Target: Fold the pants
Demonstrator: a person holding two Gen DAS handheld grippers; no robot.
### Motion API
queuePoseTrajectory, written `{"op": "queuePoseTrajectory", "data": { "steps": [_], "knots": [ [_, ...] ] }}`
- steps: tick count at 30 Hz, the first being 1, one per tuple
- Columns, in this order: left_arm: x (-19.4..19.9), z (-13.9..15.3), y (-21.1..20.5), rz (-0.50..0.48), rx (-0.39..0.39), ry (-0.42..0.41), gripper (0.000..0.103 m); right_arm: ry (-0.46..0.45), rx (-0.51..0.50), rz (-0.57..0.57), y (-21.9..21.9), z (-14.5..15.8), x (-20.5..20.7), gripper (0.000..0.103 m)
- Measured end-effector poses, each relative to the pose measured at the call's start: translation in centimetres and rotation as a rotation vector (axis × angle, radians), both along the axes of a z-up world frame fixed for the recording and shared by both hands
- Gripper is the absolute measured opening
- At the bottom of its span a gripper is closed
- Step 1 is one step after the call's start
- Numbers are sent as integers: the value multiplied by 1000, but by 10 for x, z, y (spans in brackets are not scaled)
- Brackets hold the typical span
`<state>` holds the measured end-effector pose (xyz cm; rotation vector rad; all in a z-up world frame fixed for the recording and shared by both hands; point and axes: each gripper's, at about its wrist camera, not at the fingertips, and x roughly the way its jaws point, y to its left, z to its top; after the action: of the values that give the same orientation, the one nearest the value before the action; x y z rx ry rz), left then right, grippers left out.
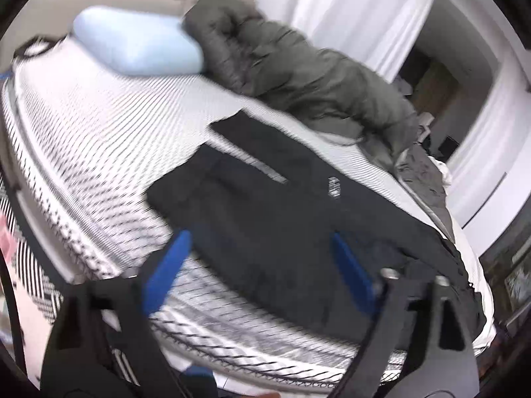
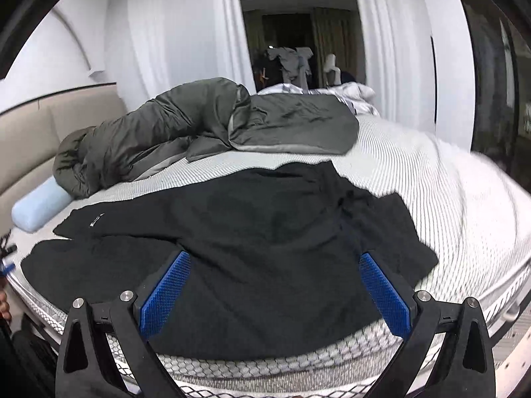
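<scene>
One pair of black pants (image 2: pixel 232 248) lies spread on the bed (image 2: pixel 448 199) near its front edge, soft, light, limp; both grippers, left gripper (image 1: pixel 262 265) and right gripper (image 2: pixel 275 285), spread and empty; best pinched at waistband or cuff edges.

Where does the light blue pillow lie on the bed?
In the right wrist view the light blue pillow lies far left by the beige headboard, touching the grey jacket.

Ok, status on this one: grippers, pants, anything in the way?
Left gripper open, empty. Right gripper open, empty, above the black pants. Pants spread on mattress, unfolded. Grey jacket beyond them, apart.
</scene>
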<state>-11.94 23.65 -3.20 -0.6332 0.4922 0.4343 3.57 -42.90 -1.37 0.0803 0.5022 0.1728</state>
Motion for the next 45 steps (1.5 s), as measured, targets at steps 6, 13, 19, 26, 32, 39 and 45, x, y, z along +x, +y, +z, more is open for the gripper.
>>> {"op": "queuePoseTrajectory", "data": {
  "steps": [6, 13, 19, 26, 32, 39, 45],
  "knots": [
    [-4, -29, 36, 26, -143, 41, 67, 57, 30, -46, -14, -23, 7, 103],
    [14, -34, 44, 44, -132, 28, 37, 90, 51, -101, -35, -33, 13, 103],
    [54, -38, 51, 12, -178, 15, 36, 128, 118, -151, -67, -40, 20, 103],
    [61, -39, 71, 73, -243, -81, 2, 198, 425, -199, -117, -62, 61, 90],
    [41, -29, 75, 108, -186, -74, 1, 254, 477, -179, -118, -57, 84, 32],
    [24, -41, 83, 124, -197, -31, 1, 299, 365, -120, -122, -34, 68, 16],
    [18, -50, 79, 116, -202, -19, 2, 359, 372, -119, -130, -54, 64, 24]
  ]
}}
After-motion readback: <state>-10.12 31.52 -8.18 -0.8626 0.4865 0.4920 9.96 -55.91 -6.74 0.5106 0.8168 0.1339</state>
